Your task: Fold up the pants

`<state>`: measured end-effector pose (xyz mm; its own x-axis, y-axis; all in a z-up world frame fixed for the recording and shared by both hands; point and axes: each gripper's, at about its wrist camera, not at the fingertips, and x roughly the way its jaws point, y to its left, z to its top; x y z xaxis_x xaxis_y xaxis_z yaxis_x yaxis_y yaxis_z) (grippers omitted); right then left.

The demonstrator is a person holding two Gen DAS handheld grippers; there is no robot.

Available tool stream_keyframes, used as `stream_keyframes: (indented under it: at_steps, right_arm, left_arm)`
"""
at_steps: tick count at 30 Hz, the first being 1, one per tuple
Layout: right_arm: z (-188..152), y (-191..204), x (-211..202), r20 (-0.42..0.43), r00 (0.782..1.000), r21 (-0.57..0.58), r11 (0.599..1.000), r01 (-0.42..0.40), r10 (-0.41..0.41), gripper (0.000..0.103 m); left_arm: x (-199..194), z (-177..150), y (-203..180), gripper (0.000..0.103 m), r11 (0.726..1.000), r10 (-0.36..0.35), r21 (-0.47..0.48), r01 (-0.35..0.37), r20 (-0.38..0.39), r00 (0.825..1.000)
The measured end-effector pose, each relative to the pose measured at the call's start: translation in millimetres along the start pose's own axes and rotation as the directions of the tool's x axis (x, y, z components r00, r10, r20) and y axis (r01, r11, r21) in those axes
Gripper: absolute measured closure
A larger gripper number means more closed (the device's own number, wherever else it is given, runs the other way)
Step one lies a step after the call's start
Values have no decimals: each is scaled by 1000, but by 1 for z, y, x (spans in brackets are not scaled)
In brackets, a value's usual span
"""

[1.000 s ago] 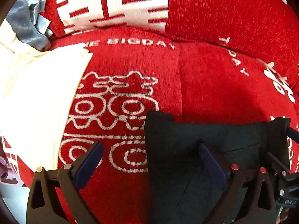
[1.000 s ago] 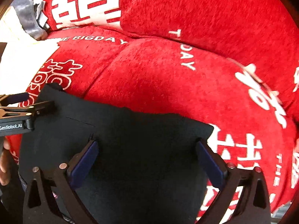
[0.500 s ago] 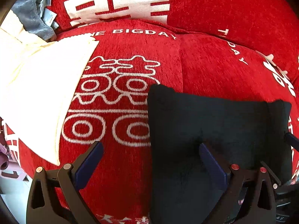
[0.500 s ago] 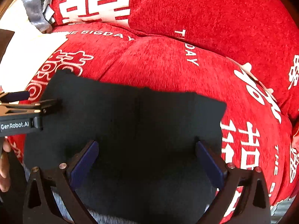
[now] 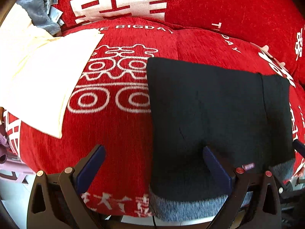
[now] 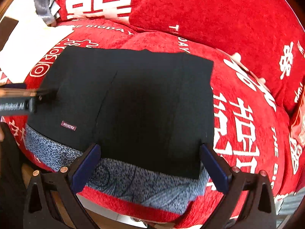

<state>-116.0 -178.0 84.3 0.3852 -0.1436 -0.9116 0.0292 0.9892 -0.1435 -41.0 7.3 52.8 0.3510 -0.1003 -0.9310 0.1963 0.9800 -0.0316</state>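
Note:
The black pants (image 5: 213, 118) lie folded into a flat rectangle on the red sofa seat, with a grey fleecy inner edge showing along the near side (image 6: 133, 181). They also show in the right wrist view (image 6: 144, 103), with a small purple label (image 6: 68, 126). My left gripper (image 5: 152, 168) is open and empty, just off the near left corner of the pants. My right gripper (image 6: 148, 167) is open and empty, over the near edge. The left gripper's body shows blurred at the left of the right wrist view (image 6: 21, 100).
The red sofa (image 5: 122, 126) with white lettering has back cushions (image 5: 219, 3) behind. A folded cream cloth (image 5: 42, 80) lies on the seat to the left, and a grey-blue garment (image 5: 40, 11) sits at the back left corner.
Both grippers have pulled back toward the near edge of the sofa, away from the pants. More of the folded pants and their grey inner edge shows now.

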Motion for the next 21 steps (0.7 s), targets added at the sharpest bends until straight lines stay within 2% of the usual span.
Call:
stream_keyframes:
  at_steps: [3,7,11,17,21]
  right_arm:
    - [-5,-6,-3,-75,996,62,997,-42,46,1]
    - [-12,-6,-16,-85,995,79,996,-43,49,0]
    - [-19,-13,-32,-64,997,131,991,-41,49,0]
    - [-20,-26,-49,-10,1000,202,979,12,-10,0]
    - [-23,-30,-50,4,1000,222,975,14,-15,0]
  left_arm:
    - [-10,-7,-2,0,1000,-15,13,15,-10,1000]
    - [-21,-16,-8,0,999,-13,35,13,-2,1000]
    - [-27,-24,-16,0,998,-25,54,25,-2,1000]
    - [-34,-33,-28,0,996,-47,81,46,9,999]
    - [-39,-36,-33,0,993,-58,102,55,30,998]
